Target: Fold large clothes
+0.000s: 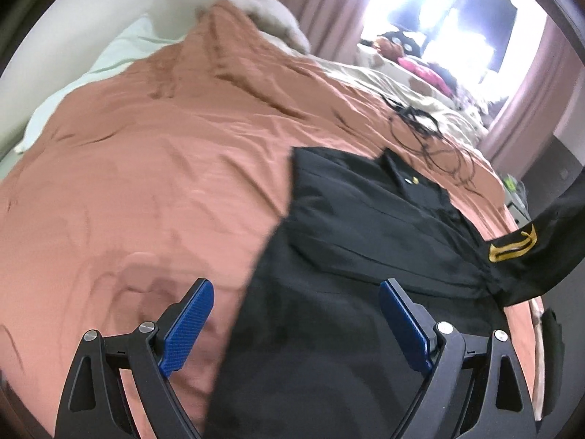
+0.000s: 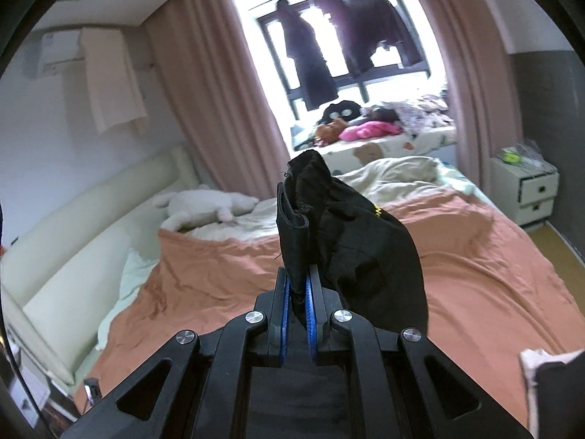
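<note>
On the far left of the bed, in the right wrist view, we see a cream headboard (image 2: pixel 73 226) with a white plush toy (image 2: pixel 204 205) lying near it, just beyond the top edge of the terracotta bedspread (image 2: pixel 204 285) that covers most of the mattress. Over that same bedspread (image 1: pixel 139 183) in the left wrist view, our left tool (image 1: pixel 296 323) stands wide, its blue pads (image 1: pixel 186 323) well apart and closed on nothing; the left pad is over bare bedspread and the right one over dark cloth. Between and beyond the pads the black garment (image 1: pixel 358 226) lies spread flat on the bed, with a small gold button near its collar, and a loose black cord (image 1: pixel 420 128) lies on the bedspread just past it. Further right, one sleeve of the garment rises off the bed, a gold emblem (image 1: pixel 512 248) showing on it. Our right tool (image 2: pixel 298 294) is narrow, its pads pinched on a bunched part of the black garment (image 2: pixel 351 241), which is lifted clear of the bed and hangs to the right of the fingers. Behind it we see pink curtains (image 2: pixel 219 109) framing a bright window, and at the far right a white nightstand (image 2: pixel 526 190) beside the bed.
</note>
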{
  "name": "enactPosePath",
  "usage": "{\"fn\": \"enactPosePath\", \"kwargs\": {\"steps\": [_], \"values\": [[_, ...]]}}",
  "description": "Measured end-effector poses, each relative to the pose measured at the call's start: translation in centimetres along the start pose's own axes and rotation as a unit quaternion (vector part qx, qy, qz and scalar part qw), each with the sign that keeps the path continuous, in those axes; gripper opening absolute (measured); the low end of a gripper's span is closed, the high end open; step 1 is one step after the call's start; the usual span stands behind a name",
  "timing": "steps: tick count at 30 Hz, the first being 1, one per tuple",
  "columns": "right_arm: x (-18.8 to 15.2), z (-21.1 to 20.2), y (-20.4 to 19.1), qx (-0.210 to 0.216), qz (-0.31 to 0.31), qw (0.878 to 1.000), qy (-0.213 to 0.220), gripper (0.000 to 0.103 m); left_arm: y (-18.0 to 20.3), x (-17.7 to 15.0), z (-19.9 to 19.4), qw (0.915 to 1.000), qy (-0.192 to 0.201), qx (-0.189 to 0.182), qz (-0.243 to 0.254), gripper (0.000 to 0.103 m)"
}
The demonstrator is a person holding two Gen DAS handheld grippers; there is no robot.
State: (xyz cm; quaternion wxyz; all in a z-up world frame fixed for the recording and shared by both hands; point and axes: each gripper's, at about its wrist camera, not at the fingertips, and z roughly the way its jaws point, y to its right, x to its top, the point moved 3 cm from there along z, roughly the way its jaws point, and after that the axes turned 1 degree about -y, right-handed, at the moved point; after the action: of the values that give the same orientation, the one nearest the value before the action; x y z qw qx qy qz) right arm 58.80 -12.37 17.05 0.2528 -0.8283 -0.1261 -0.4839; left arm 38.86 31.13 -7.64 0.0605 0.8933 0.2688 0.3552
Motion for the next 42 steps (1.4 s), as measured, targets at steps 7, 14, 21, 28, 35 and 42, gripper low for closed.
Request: {"fn": "enactPosePath", "kwargs": {"steps": [7, 14, 21, 28, 35, 42], "values": [[-1.7, 6.8, -7.3, 0.031, -0.017, 0.999, -0.033, 0.009, -6.7, -0.1, -1.2, 0.9991, 0.004, 0.017, -0.038, 0.092], [-5.6, 13.7, -14.0, 0.054, -0.039, 0.995, -0.077, 0.008, -11.9, -1.5, -1.1, 0.9966, 0.006, 0.019, -0.08, 0.092], [-11.5, 21.1, -19.1, 0.06, -0.052, 0.988, -0.131, 0.008, -16.6, -3.2, -0.2, 0.9942, -0.008, 0.028, -0.103, 0.092], [-17.4, 27.6, -21.3, 0.044, -0.029, 0.981, -0.189, 0.015, -19.5, -3.9, -1.3, 0.9929, -0.001, 0.035, -0.113, 0.092], [-22.4, 28.9, -21.5, 0.107, -0.014, 0.956, -0.273, 0.07, -19.4, -4.0, -1.1, 0.9943, -0.005, 0.038, -0.099, 0.092], [-23.0, 25.2, -14.5, 0.067, -0.014, 0.962, -0.264, 0.07, -16.3, -2.8, -0.1, 0.9966, -0.009, 0.02, -0.079, 0.092]]}}
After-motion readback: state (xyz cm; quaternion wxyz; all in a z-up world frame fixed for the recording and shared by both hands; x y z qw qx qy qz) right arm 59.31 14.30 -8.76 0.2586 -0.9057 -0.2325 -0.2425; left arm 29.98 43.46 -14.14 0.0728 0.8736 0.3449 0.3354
